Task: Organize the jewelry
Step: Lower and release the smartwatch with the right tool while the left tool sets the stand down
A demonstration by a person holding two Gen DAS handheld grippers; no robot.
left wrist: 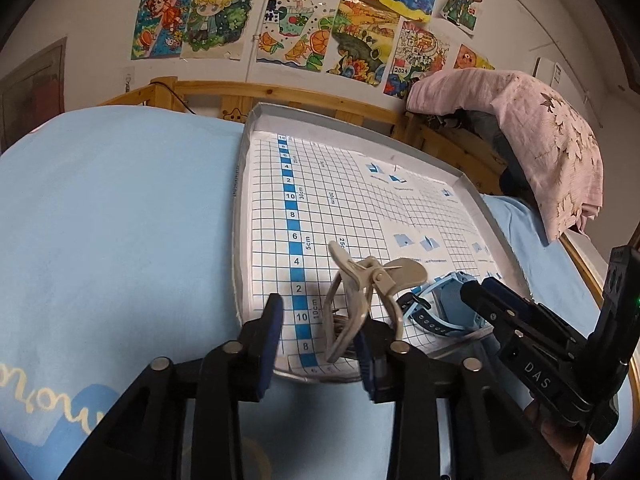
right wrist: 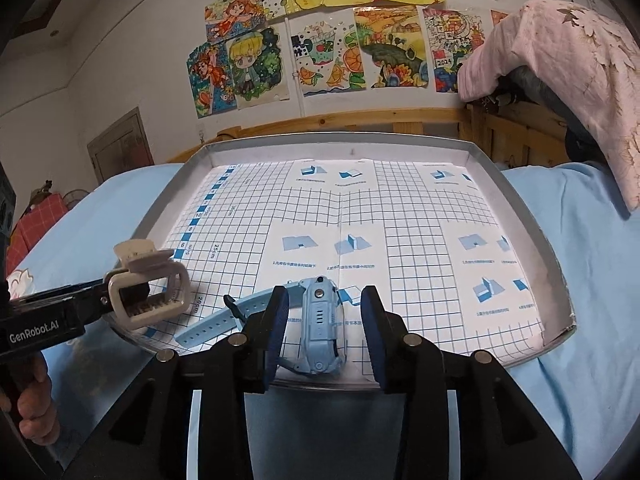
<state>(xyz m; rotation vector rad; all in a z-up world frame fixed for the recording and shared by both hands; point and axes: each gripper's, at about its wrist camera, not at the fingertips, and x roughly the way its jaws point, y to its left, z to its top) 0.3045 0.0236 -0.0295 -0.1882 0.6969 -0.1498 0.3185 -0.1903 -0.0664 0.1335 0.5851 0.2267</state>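
A shallow grey tray (left wrist: pixel 240 208) lined with blue grid paper lies on the blue bed. My left gripper (left wrist: pixel 320 336) is open over its near left corner; a beige hair claw clip (left wrist: pixel 360 292) rests against the right finger (left wrist: pixel 370 360). In the right wrist view the clip (right wrist: pixel 150 288) hangs at the left gripper's tip. A light blue watch (right wrist: pixel 320 324) lies on the tray's near edge, between the fingers of my open right gripper (right wrist: pixel 324 336), which do not touch it. The watch also shows in the left wrist view (left wrist: pixel 440 304).
A wooden bed rail (right wrist: pixel 340 120) runs behind the tray. A pink blanket (right wrist: pixel 560 72) is piled at the back right. Children's drawings (right wrist: pixel 320 40) cover the wall. Blue bedding (left wrist: pixel 120 220) surrounds the tray (right wrist: pixel 532 216).
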